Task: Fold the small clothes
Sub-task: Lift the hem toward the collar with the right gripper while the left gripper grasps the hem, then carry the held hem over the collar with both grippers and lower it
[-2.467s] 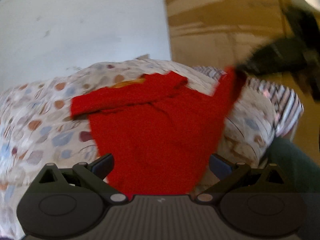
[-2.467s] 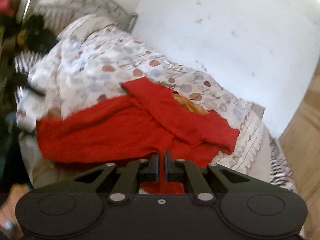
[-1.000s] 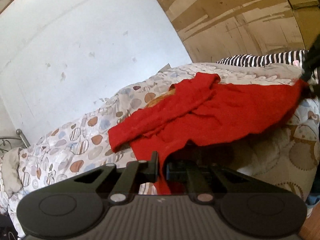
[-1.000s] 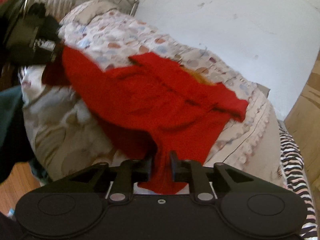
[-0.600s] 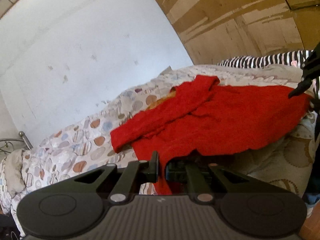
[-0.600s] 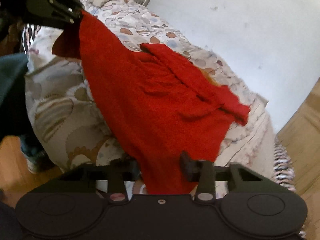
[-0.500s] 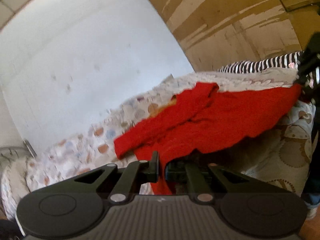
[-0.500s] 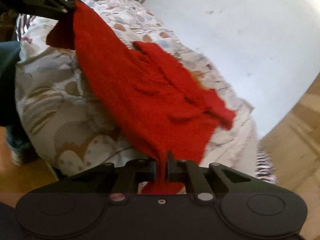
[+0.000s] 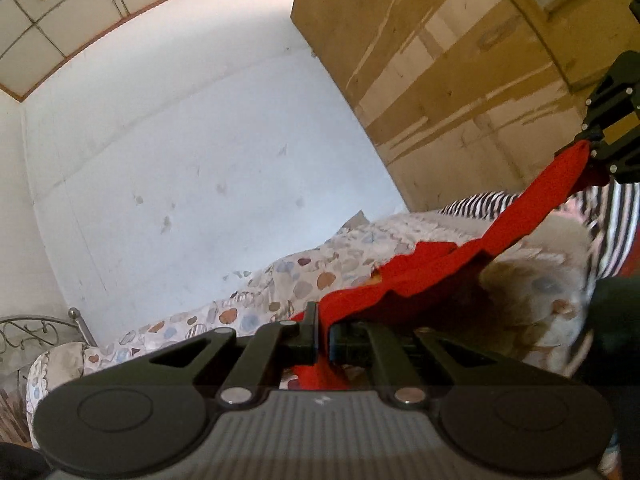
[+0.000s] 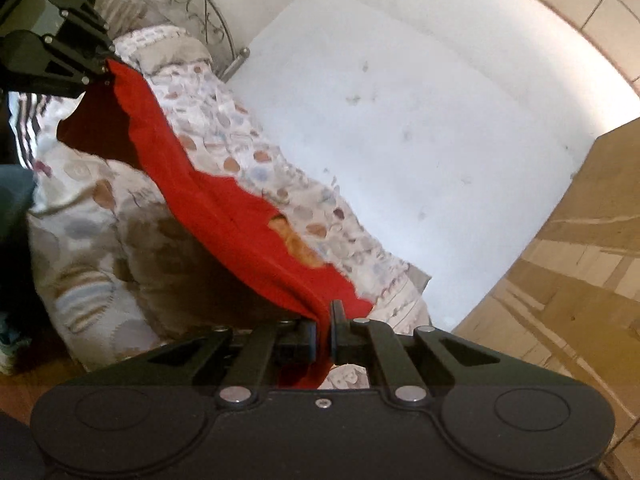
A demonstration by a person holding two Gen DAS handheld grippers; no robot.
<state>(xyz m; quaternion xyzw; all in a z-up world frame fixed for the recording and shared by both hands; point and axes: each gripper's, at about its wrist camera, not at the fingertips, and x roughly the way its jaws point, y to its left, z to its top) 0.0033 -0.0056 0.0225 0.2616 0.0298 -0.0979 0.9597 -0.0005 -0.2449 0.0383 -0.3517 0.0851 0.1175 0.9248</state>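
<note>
Two grippers pinch one red knitted garment (image 9: 436,272) by separate edges. The left gripper (image 9: 323,338) has its jaws pressed together on the cloth, which runs ahead of it and up to its right, where the right gripper (image 9: 582,146) nips the far corner. In the right wrist view, the right gripper (image 10: 324,336) is likewise clamped on the fabric, which stretches ahead and up to its left to the left gripper (image 10: 107,67). Most of the garment hangs lifted above the patterned bedspread (image 10: 224,136); its far part, with an orange patch (image 10: 294,240), perhaps a print, seems to rest on the bed. Beyond the left gripper's right side stand a wooden wardrobe (image 9: 460,72) and striped bedding (image 9: 616,216).
</note>
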